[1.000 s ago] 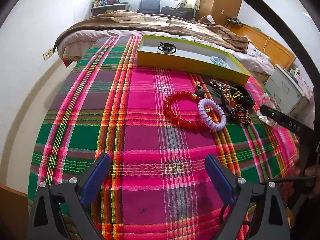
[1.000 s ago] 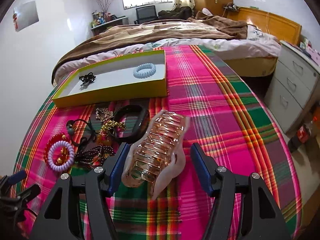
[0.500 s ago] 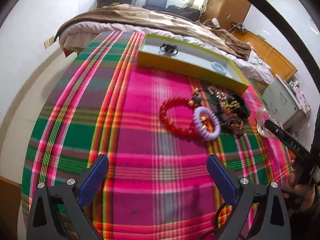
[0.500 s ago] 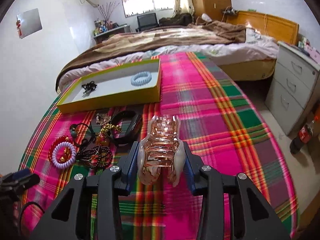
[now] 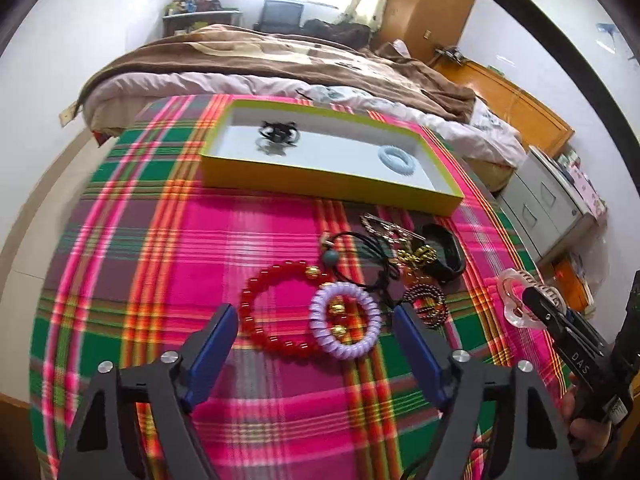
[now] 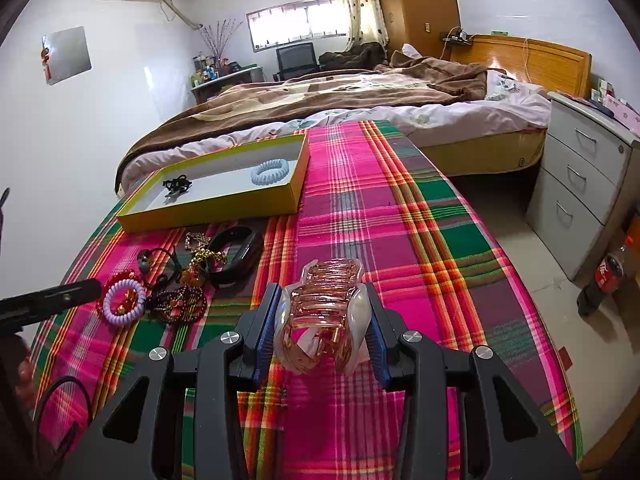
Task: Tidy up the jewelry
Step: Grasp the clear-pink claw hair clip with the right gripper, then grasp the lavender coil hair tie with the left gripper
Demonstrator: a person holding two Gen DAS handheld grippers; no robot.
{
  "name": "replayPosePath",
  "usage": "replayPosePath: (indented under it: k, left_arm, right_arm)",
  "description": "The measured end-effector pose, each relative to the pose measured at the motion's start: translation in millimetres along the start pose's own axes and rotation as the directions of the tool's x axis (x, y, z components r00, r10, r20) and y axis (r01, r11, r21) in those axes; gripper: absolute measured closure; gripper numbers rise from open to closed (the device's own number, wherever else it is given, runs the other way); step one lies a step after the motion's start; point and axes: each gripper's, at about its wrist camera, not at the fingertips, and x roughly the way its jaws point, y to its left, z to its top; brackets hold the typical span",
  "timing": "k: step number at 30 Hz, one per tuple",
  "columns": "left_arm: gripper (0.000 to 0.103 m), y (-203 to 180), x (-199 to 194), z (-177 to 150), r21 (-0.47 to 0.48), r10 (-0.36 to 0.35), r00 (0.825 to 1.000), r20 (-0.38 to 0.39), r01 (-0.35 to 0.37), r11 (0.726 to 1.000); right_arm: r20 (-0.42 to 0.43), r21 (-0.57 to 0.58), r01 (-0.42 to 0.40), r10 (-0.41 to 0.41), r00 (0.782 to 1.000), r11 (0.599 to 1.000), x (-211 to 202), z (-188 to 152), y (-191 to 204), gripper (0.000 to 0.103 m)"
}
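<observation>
The right gripper (image 6: pixel 322 330) clamped a clear pink hair claw clip (image 6: pixel 320 314) between its blue pads, holding it above the plaid tablecloth (image 6: pixel 400 240). The left gripper (image 5: pixel 316 344) stood open with nothing between its fingers; its jaws had just been closing. Just ahead of it lay a red bead bracelet (image 5: pixel 260 312) touching a lilac spiral hair tie (image 5: pixel 344 330), beside a tangle of dark jewelry (image 5: pixel 404 256). Farther back, the yellow-rimmed box (image 5: pixel 320 178) held a pale blue spiral hair tie (image 5: pixel 398 160) and a black hair tie (image 5: pixel 276 134), well apart.
</observation>
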Motion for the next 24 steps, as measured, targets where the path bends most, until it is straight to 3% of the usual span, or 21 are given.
replayPosePath:
  k: [3,8,15,22,24]
  left_arm:
    - [0.026,-7,6,-2,0.028,0.010,1.000,-0.007,-0.010,1.000]
    - [0.044,-6,13,1,0.023,0.020,1.000,-0.010,-0.019,1.000]
    - [0.054,-15,19,1,0.063,0.003,1.000,-0.021,-0.002,0.998]
    - [0.073,-13,26,0,0.048,-0.007,0.999,-0.048,0.009,0.999]
    - [0.075,-13,25,0,0.046,-0.006,0.999,-0.045,0.008,0.999]
  right_arm:
    - [0.003,0.001,0.000,0.000,1.000,1.000,1,0,-1,0.063]
    - [0.008,-0.010,0.001,-0.001,1.000,1.000,2,0,1,0.063]
    - [0.009,-0.007,-0.002,0.002,1.000,1.000,2,0,0,0.063]
    - [0.010,-0.008,-0.002,0.003,1.000,1.000,4,0,0,0.063]
    - [0.009,-0.007,-0.003,0.003,1.000,1.000,3,0,0,0.063]
